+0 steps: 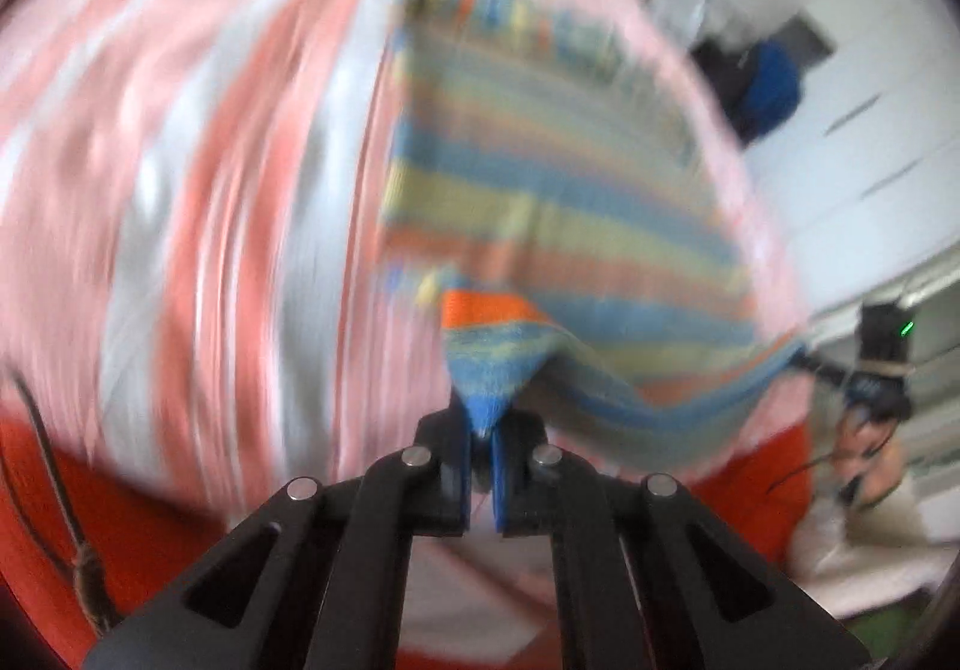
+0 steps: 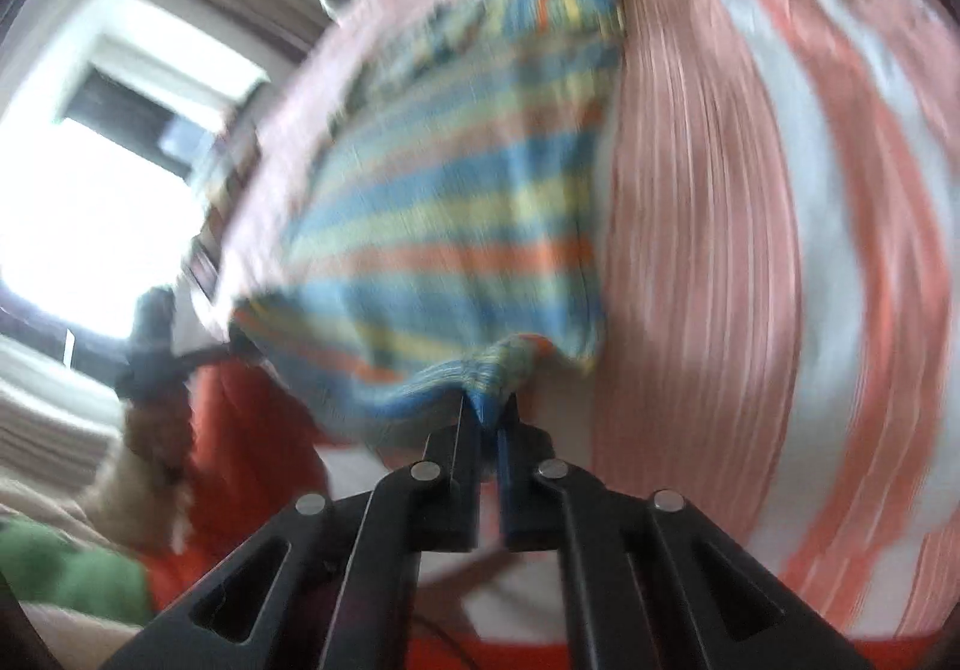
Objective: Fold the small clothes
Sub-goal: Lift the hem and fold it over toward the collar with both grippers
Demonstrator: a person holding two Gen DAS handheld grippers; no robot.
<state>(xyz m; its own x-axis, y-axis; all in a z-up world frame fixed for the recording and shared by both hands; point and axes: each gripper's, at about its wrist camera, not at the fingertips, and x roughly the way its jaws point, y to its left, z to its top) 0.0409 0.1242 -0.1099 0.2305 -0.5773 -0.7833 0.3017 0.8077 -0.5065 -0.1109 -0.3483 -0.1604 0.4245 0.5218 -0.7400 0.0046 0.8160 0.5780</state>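
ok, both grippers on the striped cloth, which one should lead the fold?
Neither clearly; probably both together. The left gripper and right gripper each pinch a near corner of the striped cloth, lifted off the pink striped sheet. Blur hides finer differences.

My small knitted garment (image 1: pixel 558 202) runs in horizontal stripes of blue, pale yellow-green and orange, with one bright orange band near its pinched corner and a solid blue tip. Under it, the soft pink cover (image 1: pixel 198 159) carries broad white and coral-red streaks, blurred here. A plain orange-red cloth (image 1: pixel 36 490) lies at its near edge. My left gripper (image 1: pixel 483 442) is black with blue pads; my right gripper (image 2: pixel 487 421) is coloured the same, holding the same striped knit (image 2: pixel 456 202).
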